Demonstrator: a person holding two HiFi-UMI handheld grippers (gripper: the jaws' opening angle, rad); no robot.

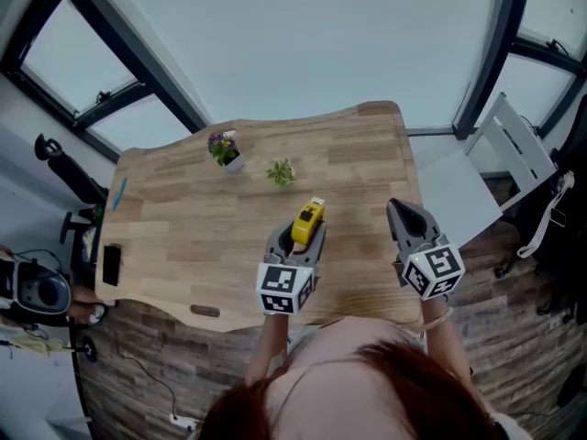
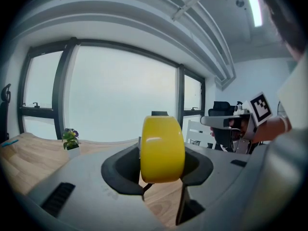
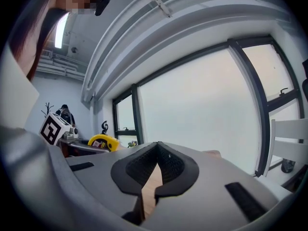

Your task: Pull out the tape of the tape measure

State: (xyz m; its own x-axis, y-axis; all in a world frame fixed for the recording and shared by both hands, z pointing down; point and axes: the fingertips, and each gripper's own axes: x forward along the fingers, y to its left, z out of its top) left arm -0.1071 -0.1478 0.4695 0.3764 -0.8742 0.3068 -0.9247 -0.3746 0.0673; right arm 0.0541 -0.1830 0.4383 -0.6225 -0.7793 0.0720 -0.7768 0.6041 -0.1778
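The yellow tape measure [image 1: 309, 221] is clamped between the jaws of my left hand-held gripper [image 1: 298, 238], held over the desk [image 1: 193, 236] near its front edge. I see no tape drawn out yet. My right hand-held gripper [image 1: 404, 216] is closed and empty, apart to the right. I judge that catching the tape's tip and pulling are both left to do.

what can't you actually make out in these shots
- tape measure: its tape end is hidden behind the yellow case in the left gripper view and is too small in the head view.
- dark flat thing at the left edge of the table: head view, too small to identify.
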